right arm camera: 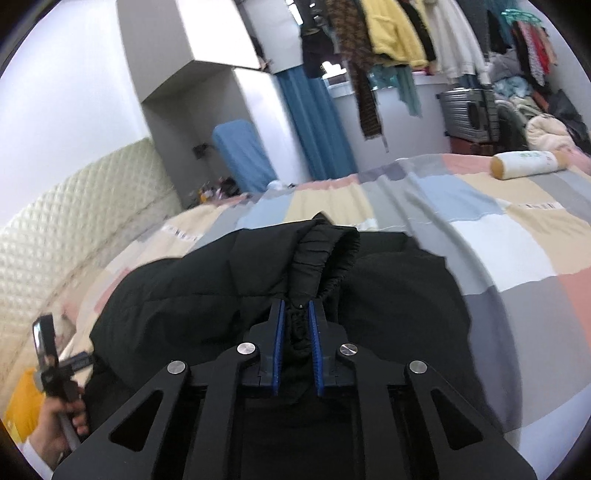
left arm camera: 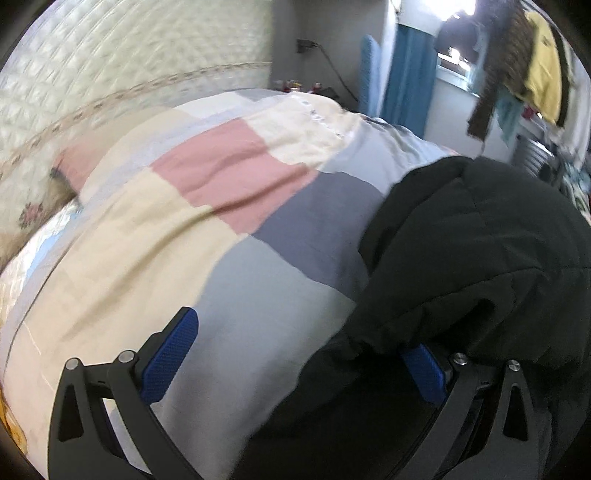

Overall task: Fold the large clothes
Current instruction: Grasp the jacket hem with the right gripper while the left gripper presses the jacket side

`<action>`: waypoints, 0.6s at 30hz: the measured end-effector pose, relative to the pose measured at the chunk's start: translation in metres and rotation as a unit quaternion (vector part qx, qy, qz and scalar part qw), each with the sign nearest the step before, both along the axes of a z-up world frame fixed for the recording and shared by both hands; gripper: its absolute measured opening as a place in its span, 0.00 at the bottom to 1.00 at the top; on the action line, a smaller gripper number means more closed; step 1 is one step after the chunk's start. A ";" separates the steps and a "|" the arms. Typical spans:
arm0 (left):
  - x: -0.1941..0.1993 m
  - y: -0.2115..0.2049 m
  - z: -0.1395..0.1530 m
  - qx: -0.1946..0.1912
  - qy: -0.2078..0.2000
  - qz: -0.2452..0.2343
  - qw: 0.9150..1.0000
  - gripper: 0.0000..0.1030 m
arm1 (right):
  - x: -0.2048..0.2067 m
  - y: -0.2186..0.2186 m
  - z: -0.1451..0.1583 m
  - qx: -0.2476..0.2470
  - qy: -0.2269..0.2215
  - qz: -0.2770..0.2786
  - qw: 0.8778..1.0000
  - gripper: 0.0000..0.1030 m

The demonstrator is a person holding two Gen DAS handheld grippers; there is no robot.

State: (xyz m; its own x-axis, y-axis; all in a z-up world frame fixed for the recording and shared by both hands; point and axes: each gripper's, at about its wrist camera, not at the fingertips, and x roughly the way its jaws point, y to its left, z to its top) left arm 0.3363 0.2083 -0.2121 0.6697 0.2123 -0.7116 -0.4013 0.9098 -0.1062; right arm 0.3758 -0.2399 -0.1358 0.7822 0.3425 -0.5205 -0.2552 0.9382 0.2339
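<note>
A large black padded jacket (right arm camera: 388, 295) lies on a bed with a patchwork cover (right arm camera: 480, 229). My right gripper (right arm camera: 295, 317) is shut on a gathered black cuff or sleeve end of the jacket, which rises in front of the fingers. In the left wrist view the jacket (left arm camera: 480, 240) fills the right side. My left gripper (left arm camera: 299, 354) is open wide at the jacket's left edge. Its right pad (left arm camera: 424, 373) is partly under a black fold; its left pad (left arm camera: 170, 354) is over the bare cover (left arm camera: 147, 240).
A quilted cream headboard (left arm camera: 129, 55) stands at the left. A rolled cream bolster (right arm camera: 528, 164) lies at the bed's far right. Hanging clothes (right arm camera: 391, 33), a blue curtain (right arm camera: 314, 118) and a silver suitcase (right arm camera: 469, 114) are beyond the bed. The person's hand on the left gripper's handle (right arm camera: 62, 413) shows at lower left.
</note>
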 end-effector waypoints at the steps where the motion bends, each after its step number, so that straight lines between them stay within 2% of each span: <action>1: 0.001 0.003 -0.002 -0.006 0.002 0.001 1.000 1.00 | 0.000 0.007 -0.004 -0.023 0.001 0.000 1.000 0.10; 3: 0.000 0.006 -0.005 -0.017 0.005 0.002 1.000 1.00 | 0.003 0.013 -0.016 -0.057 0.011 -0.006 0.998 0.10; 6: -0.001 0.002 -0.006 -0.010 0.007 0.000 1.000 1.00 | 0.013 0.004 -0.038 -0.070 0.038 -0.025 0.997 0.09; 8: -0.003 -0.002 -0.004 -0.005 0.008 -0.002 1.000 1.00 | 0.023 -0.004 -0.053 -0.077 0.065 -0.040 0.994 0.01; 9: -0.003 -0.003 -0.004 -0.003 0.008 -0.004 1.000 1.00 | 0.026 -0.009 -0.056 -0.072 0.076 -0.043 0.994 0.01; 11: -0.004 -0.005 -0.002 0.001 0.008 -0.006 1.000 1.00 | 0.022 -0.012 -0.050 -0.063 0.072 -0.045 0.994 0.01; 14: -0.005 -0.006 0.000 0.004 0.004 -0.004 1.000 1.00 | 0.005 -0.010 -0.033 -0.083 0.046 -0.036 0.995 0.06; 18: -0.006 -0.005 0.001 0.004 0.001 -0.008 1.000 1.00 | -0.016 -0.020 -0.021 -0.092 0.036 -0.025 0.995 0.07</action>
